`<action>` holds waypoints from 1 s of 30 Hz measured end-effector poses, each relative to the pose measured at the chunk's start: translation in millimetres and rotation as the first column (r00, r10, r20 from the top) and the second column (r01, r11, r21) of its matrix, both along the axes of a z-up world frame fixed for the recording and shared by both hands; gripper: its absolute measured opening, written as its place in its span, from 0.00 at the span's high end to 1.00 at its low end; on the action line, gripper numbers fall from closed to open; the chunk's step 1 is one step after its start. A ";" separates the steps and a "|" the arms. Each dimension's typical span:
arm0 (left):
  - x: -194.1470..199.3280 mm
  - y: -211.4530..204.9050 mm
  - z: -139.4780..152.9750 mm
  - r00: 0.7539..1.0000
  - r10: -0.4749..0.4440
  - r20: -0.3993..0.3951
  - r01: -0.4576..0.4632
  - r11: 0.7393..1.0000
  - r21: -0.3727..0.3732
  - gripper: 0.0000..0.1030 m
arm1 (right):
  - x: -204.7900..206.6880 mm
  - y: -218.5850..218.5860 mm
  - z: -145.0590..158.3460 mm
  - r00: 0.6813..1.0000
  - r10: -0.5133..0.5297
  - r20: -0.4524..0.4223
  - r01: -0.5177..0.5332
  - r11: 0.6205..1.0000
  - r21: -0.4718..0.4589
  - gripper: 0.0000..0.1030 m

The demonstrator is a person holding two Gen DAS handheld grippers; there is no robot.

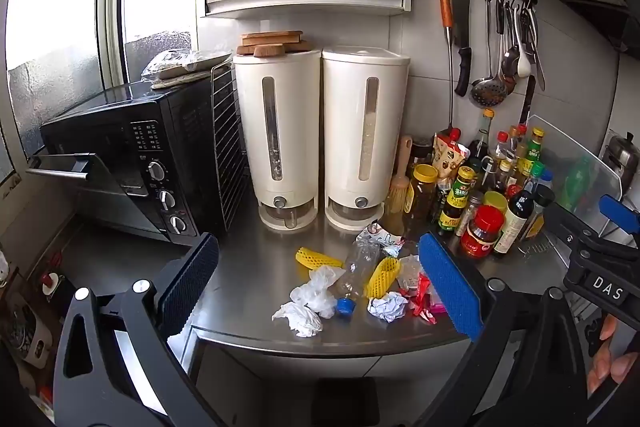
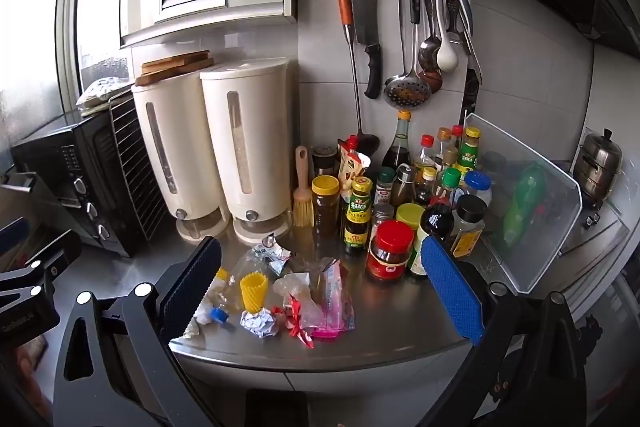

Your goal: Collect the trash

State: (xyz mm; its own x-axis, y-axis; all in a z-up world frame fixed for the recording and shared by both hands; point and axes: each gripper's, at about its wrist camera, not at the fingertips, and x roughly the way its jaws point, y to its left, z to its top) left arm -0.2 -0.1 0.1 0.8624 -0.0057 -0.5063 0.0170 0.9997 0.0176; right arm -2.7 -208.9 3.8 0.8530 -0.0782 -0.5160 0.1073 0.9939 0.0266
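Trash [image 1: 360, 279] is heaped on the table [image 1: 256, 259] in front of the white dispensers [image 1: 320, 135]: crumpled paper, foam nets, a plastic bottle, all judged light and crushable, best pinched mid-body. Left gripper [image 1: 320, 283] and right gripper [image 2: 320, 287] are held spread, empty.

Both left tongs [image 1: 320, 273] and right tongs [image 2: 322, 273] gape wide, empty.
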 end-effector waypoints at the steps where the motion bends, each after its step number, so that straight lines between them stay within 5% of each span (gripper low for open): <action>1: 0.0 -0.2 0.1 1.000 -0.001 0.000 0.001 1.000 -0.001 0.08 | -0.1 0.1 -0.2 1.000 0.002 -0.003 -0.002 1.000 0.000 0.03; 30: -2.6 5.1 7.1 1.000 0.007 0.002 -0.007 1.000 -0.023 0.08 | -0.6 -2.8 -0.2 1.000 -0.006 -0.006 0.006 1.000 0.009 0.03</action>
State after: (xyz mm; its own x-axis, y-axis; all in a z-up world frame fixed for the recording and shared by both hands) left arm -2.8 5.0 7.2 0.8637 -0.0116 -0.5039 0.0104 0.9999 -0.0052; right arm -3.3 -211.6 3.6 0.8495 -0.0784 -0.5217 0.1133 0.9929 0.0351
